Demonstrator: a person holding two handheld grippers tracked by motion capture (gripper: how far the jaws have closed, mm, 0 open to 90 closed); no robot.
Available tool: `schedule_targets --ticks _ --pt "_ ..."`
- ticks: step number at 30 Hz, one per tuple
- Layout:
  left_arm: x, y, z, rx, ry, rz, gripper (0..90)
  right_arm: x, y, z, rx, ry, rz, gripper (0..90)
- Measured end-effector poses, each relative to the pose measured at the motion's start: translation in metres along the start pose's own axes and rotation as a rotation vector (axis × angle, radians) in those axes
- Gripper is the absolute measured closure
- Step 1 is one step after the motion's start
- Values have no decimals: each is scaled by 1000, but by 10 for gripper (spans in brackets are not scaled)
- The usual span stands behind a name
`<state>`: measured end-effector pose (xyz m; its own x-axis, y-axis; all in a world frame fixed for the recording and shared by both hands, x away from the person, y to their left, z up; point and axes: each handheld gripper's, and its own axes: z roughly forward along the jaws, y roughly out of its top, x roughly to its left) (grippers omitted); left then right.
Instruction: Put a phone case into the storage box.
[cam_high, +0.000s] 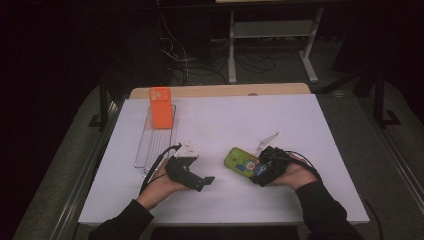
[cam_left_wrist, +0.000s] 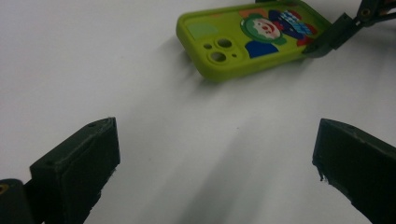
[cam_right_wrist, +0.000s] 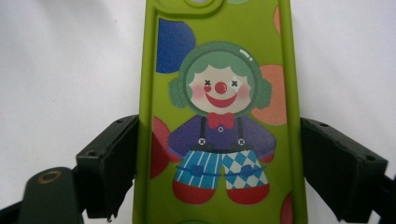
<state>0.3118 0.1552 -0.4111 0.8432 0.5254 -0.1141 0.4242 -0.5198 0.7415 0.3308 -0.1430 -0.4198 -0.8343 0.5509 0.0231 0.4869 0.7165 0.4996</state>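
A lime-green phone case with a clown picture lies flat on the white table, camera cut-outs toward the left. My right gripper reaches it from the right. In the right gripper view its two black jaws sit against the long sides of the case, and the gripper is shut on it. The left gripper view shows the case ahead, with one jaw of the right gripper at its edge. My left gripper rests left of the case, and this gripper is open with bare table between its jaws.
An orange phone case stands on a clear wire rack at the back left of the white table. A wooden strip edges the far side. Cables and a grey stand lie on the floor beyond.
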Motion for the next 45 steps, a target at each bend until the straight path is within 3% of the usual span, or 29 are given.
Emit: schedule_targets --ticks 7,10,13,14,19,26,32,38,45 --pt "3 13 -4 39 -65 45 4 -10 5 -12 -12 -12 -31 150" --pt "3 21 -4 54 -89 87 4 -13 8 -14 -9 4 -40 150" --pt "5 30 -6 60 -94 123 4 -16 11 -15 7 -12 -72 150" --pt "7 34 -8 66 -90 152 4 -17 12 -16 6 -6 -73 150" --pt "13 49 -13 54 -89 205 4 -19 21 -22 7 -6 -106 150" --pt "22 66 -17 32 -148 287 4 -21 29 -27 -19 31 -169 150" --pt "23 76 -16 52 -196 366 4 -16 43 -28 -12 73 -248 150" --pt "19 83 -10 61 -249 405 5 -10 56 -27 -11 102 -317 150" --pt "12 90 -1 93 -275 454 5 -2 67 -26 8 132 -372 150"
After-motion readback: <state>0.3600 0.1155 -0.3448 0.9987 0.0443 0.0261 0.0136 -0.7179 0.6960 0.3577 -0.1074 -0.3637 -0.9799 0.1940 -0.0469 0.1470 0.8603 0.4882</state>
